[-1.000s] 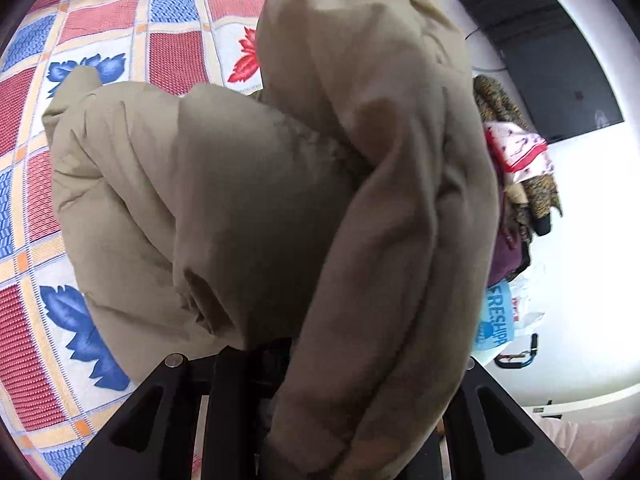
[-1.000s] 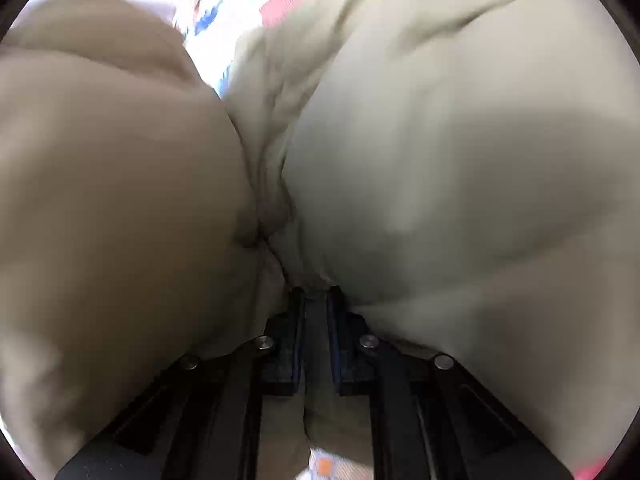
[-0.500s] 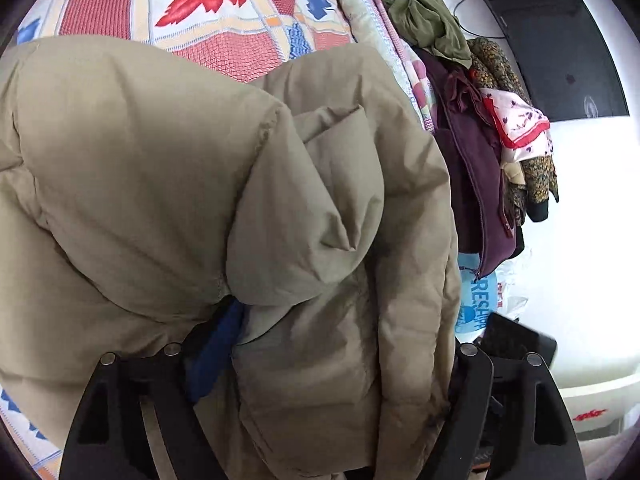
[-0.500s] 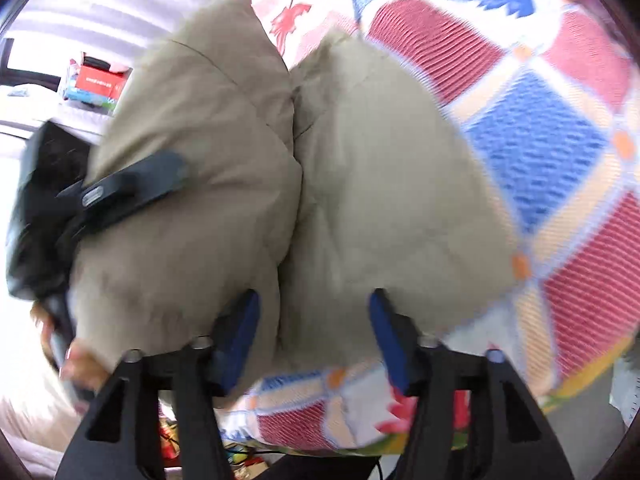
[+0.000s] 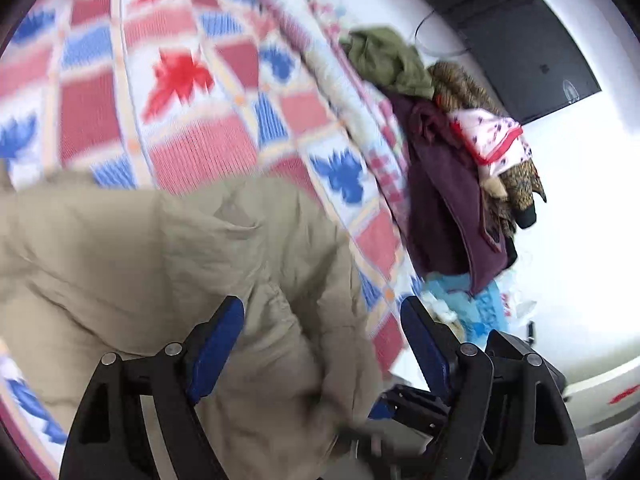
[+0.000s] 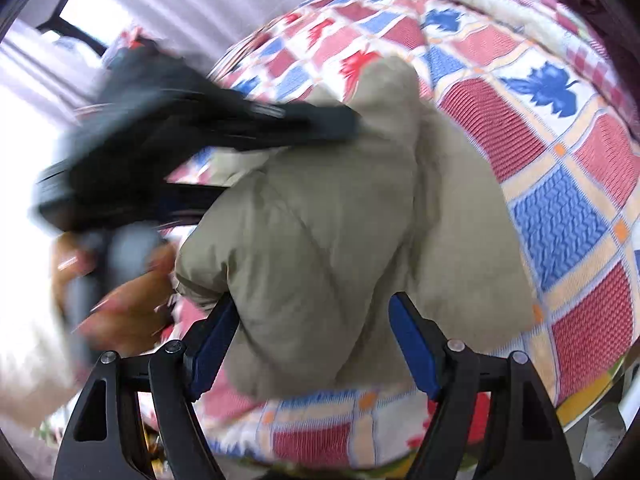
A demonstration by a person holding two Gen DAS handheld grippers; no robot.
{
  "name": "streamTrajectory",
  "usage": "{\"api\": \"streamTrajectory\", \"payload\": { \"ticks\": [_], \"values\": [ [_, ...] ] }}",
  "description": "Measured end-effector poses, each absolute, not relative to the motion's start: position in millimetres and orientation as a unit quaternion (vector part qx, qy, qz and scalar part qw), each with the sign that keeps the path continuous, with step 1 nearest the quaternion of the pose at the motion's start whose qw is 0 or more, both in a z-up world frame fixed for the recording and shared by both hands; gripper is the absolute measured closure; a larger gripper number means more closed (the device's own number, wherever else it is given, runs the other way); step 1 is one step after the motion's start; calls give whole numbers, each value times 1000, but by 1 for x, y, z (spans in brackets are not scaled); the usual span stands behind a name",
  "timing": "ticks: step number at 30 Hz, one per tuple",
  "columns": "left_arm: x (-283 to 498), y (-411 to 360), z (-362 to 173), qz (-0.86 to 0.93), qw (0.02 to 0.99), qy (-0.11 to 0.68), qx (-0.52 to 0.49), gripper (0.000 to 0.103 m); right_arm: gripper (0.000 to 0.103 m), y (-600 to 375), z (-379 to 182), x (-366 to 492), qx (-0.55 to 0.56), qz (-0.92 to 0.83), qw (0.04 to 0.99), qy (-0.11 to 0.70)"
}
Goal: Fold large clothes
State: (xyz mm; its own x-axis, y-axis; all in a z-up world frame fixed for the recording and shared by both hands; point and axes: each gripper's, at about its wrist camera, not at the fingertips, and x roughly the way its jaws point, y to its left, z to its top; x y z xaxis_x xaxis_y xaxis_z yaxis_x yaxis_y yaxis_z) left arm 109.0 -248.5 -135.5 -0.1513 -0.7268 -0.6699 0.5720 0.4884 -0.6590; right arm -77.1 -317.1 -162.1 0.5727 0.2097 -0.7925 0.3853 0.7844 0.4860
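Bedspread [image 6: 560, 216]: quilted patchwork of red ribbed squares, blue knit-look squares and white panels with red and blue leaf prints, edged in pale orange strips; it covers the whole bed and drapes over the near edge.

Jacket [image 6: 328, 248]: beige, padded, matte fabric with soft creases and stitched seams; it lies bundled in a rounded heap on the bedspread near the bed's edge, a lobe of it reaching toward the middle of the bed.

Clothes pile [image 5: 448, 184]: heaped at the bed's far side against a white wall; a dark maroon garment hangs down, an olive green one sits on top, with a brown patterned piece and a white-and-pink floral cloth edged in red beside them.

Dark panel [image 5: 504, 36]: flat, black, rectangular, mounted on the wall above the pile.

Left gripper [image 5: 322, 340]: black frame, blue pads, fingers spread wide and gripping nothing; the jacket's edge lies between and below them. In the right wrist view it is a blurred dark shape across the jacket's top, partly hiding it, with a hand [image 6: 120, 304] on its handle.

Right gripper [image 6: 314, 344]: same build, fingers spread apart either side of the jacket's near end, not clamping it.
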Motion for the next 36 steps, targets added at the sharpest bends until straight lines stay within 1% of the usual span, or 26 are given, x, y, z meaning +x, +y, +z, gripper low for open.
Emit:
{"api": "streamTrajectory", "payload": {
  "ticks": [1,2,3,5,7,10,13,15,17,21,23,24,25,27,29,32,35,36],
  "values": [
    [113,-236,-128,-487,675,551,-68,22,86,-316,-160,-77,314,-79,823,466],
    [118,-224,-124,-470,695,540,-70,22,87,-316,-162,-83,309,-100,821,469],
    [125,-209,-124,-444,716,533,-74,22,92,-323,-164,-87,318,-111,817,467],
    [140,-184,-135,-390,748,532,-75,22,92,-335,-170,-95,331,-124,807,474],
    [156,-161,-157,-332,768,543,-71,22,93,-343,-175,-107,337,-133,797,483],
    [171,-139,-191,-287,761,573,-100,22,93,-349,-191,-119,348,-141,781,498],
    [172,-144,-214,-282,754,583,-107,22,93,-357,-215,-125,366,-149,761,515],
    [166,-154,-218,-285,762,575,-86,22,93,-363,-230,-131,390,-149,741,526],
    [163,-162,-219,-286,767,570,-70,22,92,-371,-227,-137,413,-135,733,522],
    [167,-160,-224,-286,763,575,-79,22,84,-382,-171,-145,388,-89,777,489],
    [168,-158,-225,-288,761,576,-80,22,70,-389,-142,-140,379,-62,795,469],
    [166,-158,-224,-289,761,575,-80,22,50,-393,-130,-134,376,-46,804,459],
    [166,-158,-224,-289,762,575,-79,22,36,-398,-123,-126,375,-31,810,450],
    [166,-157,-224,-287,762,575,-82,22,35,-407,-115,-100,373,-5,818,437],
    [167,-155,-224,-286,762,575,-84,22,35,-410,-118,-71,369,14,815,447],
    [168,-153,-225,-286,761,576,-85,22,35,-414,-154,-20,365,19,801,474],
    [169,-157,-224,-283,761,578,-79,22,35,-411,-179,13,370,22,791,487],
    [169,-160,-223,-282,761,579,-74,22,45,-410,-183,21,370,31,791,486]
  ]
}}
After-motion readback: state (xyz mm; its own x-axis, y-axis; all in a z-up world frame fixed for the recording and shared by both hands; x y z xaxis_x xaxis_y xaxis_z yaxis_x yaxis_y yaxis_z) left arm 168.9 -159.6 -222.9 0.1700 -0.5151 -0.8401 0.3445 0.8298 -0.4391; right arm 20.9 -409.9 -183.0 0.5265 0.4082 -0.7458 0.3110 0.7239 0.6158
